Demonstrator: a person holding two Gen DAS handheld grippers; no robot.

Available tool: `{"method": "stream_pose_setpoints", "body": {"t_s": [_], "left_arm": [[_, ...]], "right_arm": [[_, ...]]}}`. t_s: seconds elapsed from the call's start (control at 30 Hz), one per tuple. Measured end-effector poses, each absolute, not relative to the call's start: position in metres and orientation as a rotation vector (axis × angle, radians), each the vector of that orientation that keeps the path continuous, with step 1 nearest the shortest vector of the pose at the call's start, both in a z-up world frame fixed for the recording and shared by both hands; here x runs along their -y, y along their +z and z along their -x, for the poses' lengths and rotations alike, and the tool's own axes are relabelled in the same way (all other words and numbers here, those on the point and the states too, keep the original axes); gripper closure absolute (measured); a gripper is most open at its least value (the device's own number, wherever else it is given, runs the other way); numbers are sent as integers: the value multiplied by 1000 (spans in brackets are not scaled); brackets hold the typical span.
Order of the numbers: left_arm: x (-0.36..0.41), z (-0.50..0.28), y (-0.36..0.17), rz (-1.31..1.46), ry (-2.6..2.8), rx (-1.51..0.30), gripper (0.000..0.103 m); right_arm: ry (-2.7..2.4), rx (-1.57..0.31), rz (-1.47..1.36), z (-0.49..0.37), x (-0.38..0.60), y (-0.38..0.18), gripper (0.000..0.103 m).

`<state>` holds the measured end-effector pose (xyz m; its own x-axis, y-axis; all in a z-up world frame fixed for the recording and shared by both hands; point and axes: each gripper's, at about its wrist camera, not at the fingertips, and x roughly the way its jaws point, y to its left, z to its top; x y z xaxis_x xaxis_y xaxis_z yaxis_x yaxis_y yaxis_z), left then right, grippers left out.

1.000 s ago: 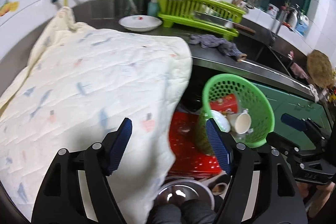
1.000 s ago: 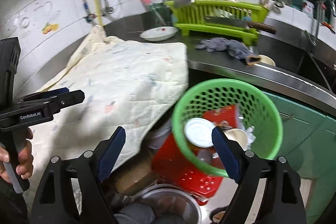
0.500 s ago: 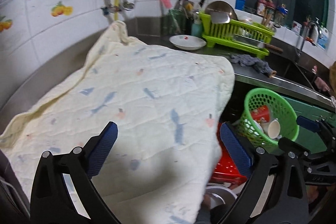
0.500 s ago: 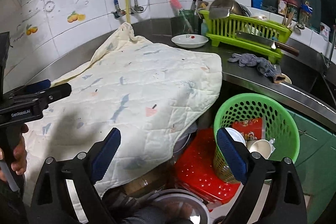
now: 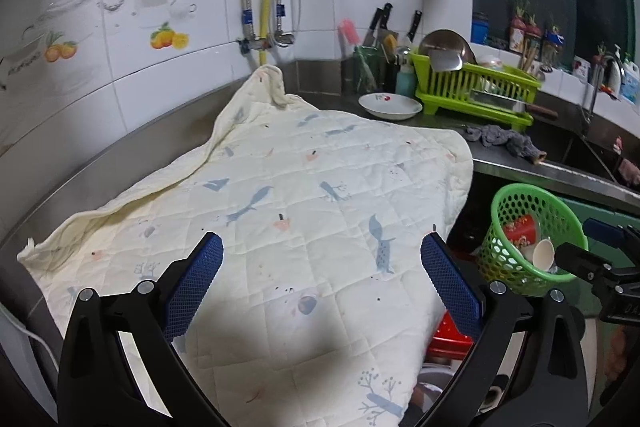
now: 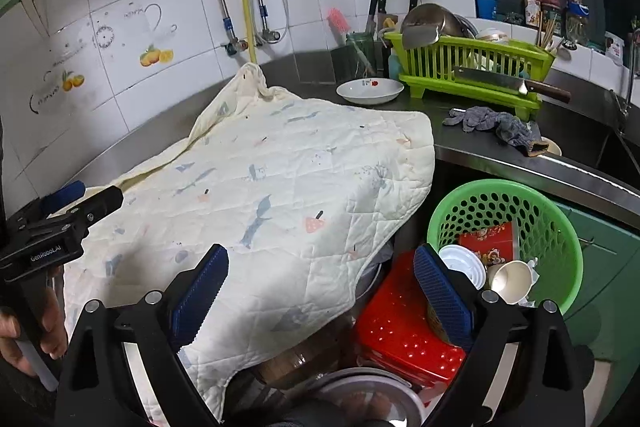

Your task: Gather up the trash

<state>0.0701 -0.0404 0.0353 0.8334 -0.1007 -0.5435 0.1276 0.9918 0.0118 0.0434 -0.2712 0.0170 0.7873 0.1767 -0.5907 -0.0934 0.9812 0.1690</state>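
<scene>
A green perforated basket (image 6: 560, 227) stands below the counter edge at the right and holds a red packet (image 6: 486, 241), a white lid (image 6: 460, 261) and a paper cup (image 6: 510, 279). It also shows in the left wrist view (image 5: 508, 199). My left gripper (image 5: 322, 283) is open and empty over a cream quilted cloth (image 5: 300, 195). My right gripper (image 6: 320, 291) is open and empty, above the cloth's hanging corner (image 6: 280, 187) and left of the basket.
A red perforated stool (image 6: 404, 339) and a steel bowl (image 6: 368, 395) sit below the cloth. On the steel counter (image 6: 500, 155) are a white dish (image 6: 370, 91), a grey rag (image 6: 492, 123) and a lime dish rack (image 6: 472, 67) with a cleaver.
Both grippers have pulled up and back from the basket. The left view has swung left over the cloth, and the basket now looks smaller and farther off.
</scene>
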Motion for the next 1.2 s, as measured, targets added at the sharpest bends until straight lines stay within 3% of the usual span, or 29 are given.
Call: {"method": "stream_pose_setpoints", "body": {"t_s": [1.2], "left_arm": [[32,-46,37,-13,-103,-508,5]], "right_arm": [[101,-571,-92,-22,263,26,12]]}}
